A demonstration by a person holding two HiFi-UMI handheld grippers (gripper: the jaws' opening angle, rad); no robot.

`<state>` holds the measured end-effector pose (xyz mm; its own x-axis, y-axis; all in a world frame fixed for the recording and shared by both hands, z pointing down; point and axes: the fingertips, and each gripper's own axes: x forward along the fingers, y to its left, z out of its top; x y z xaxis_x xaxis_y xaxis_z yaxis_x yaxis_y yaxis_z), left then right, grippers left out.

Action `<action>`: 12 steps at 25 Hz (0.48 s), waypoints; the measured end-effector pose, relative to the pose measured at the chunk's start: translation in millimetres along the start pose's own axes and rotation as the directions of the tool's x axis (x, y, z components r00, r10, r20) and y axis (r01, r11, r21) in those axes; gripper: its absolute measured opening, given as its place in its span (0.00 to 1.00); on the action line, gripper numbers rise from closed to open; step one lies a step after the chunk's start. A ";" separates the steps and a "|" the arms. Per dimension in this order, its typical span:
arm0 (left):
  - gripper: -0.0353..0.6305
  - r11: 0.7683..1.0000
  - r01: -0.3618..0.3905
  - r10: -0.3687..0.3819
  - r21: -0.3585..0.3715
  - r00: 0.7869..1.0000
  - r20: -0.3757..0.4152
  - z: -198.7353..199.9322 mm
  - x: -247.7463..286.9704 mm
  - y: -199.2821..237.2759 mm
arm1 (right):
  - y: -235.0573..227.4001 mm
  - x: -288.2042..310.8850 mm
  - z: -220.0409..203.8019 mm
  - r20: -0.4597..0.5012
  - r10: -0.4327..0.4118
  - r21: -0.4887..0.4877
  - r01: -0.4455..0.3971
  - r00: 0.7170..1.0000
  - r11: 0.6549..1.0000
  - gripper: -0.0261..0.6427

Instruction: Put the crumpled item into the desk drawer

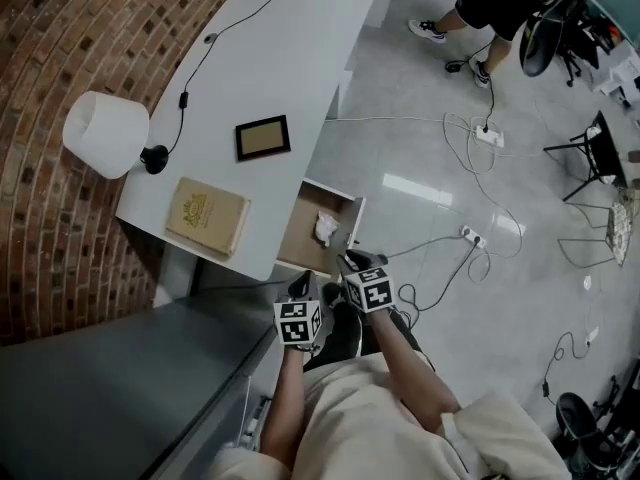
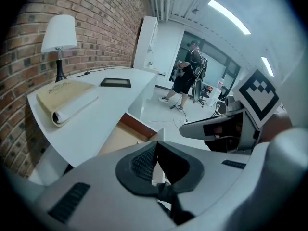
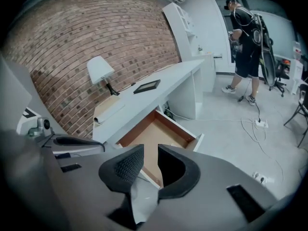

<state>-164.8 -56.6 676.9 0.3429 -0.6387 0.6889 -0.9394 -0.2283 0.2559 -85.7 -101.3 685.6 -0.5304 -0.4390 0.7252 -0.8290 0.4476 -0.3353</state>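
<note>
Wad: crumpled paper (image 1: 325,228) in open drawer (image 1: 298,236), 12 o'clock of tools.
Left tool (image 2: 155,160): pinched together, empty.
Right tool (image 3: 150,163): narrow gap, empty.
Tip: likely push drawer squarely.

Crumpled item (image 1: 326,228): small white wad, paper- or tissue-like, heavily creased, lying loose on the floor of the desk drawer (image 1: 297,238), nearer the drawer's front panel than the desk (image 1: 270,68). Drawer: open, pulled well out from the desk's long edge, level. Inside is brown wood-tone w/ low side walls; front panel white. Right gripper view shows the drawer (image 3: 159,131) open too, w/ the same brown interior.
</note>
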 end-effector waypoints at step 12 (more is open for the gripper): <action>0.08 0.998 0.038 -0.040 0.056 0.998 0.045 42.9 -50.7 -18.9 | 31.6 -66.5 13.1 0.023 0.074 -0.116 -0.071 0.997 0.991 0.21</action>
<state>-164.7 -51.5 608.1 0.3800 -0.6610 0.6471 -0.9246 -0.2932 0.2434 -79.0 -68.2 618.8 -0.5945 -0.4226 0.6841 -0.7630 0.5651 -0.3140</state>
